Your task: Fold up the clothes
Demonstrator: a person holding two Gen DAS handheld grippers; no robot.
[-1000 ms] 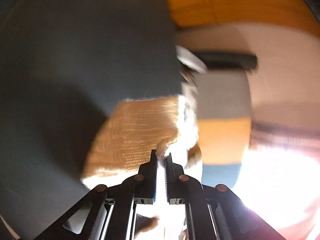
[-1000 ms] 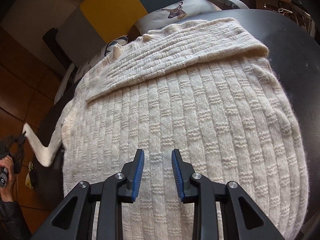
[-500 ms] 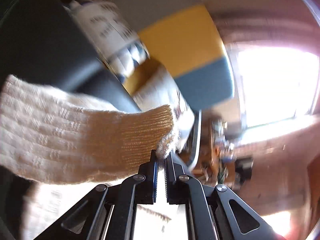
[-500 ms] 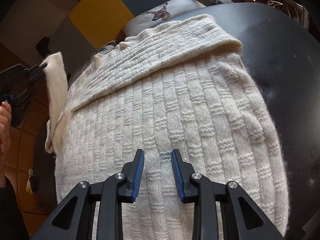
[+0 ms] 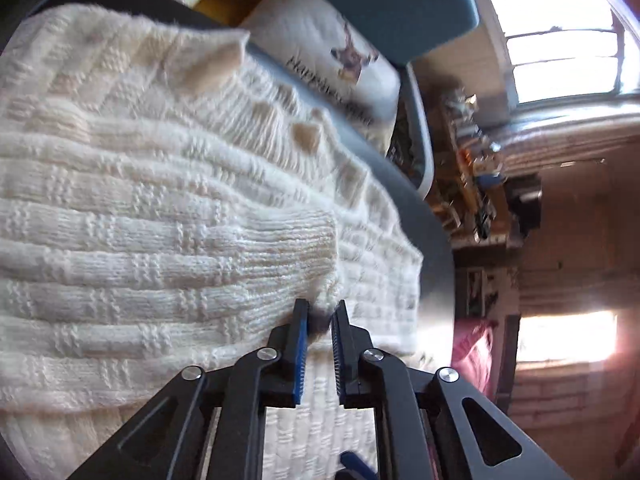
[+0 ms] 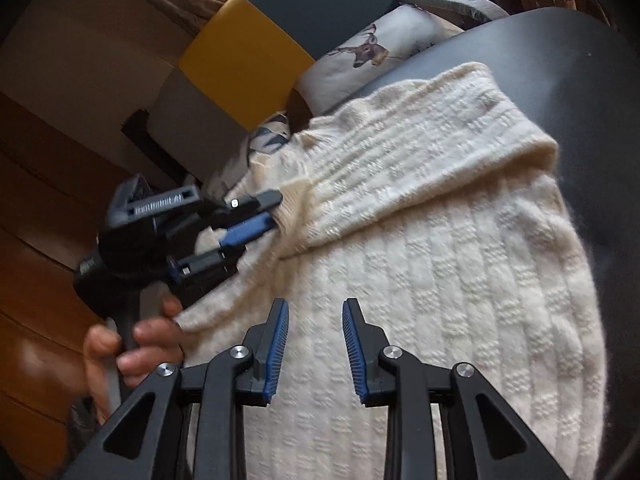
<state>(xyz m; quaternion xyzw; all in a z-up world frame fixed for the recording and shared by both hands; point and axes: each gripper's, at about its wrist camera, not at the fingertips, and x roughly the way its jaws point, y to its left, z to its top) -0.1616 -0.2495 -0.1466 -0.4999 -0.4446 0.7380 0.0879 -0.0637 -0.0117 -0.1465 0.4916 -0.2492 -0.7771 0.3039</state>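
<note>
Daylight blazed through the windows (image 5: 560,32), blowing them out, while fisheye bending curved the edges and motion blur softened the sweater (image 5: 160,200).

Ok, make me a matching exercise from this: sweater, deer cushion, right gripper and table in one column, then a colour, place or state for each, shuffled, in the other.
1. sweater
2. deer cushion
3. right gripper
4. table

A. fingers open, gripping nothing
B. dark grey
C. cream knit
D. leaning against the yellow and teal seat back

Pairs: 1-C, 2-D, 3-A, 4-B
</note>
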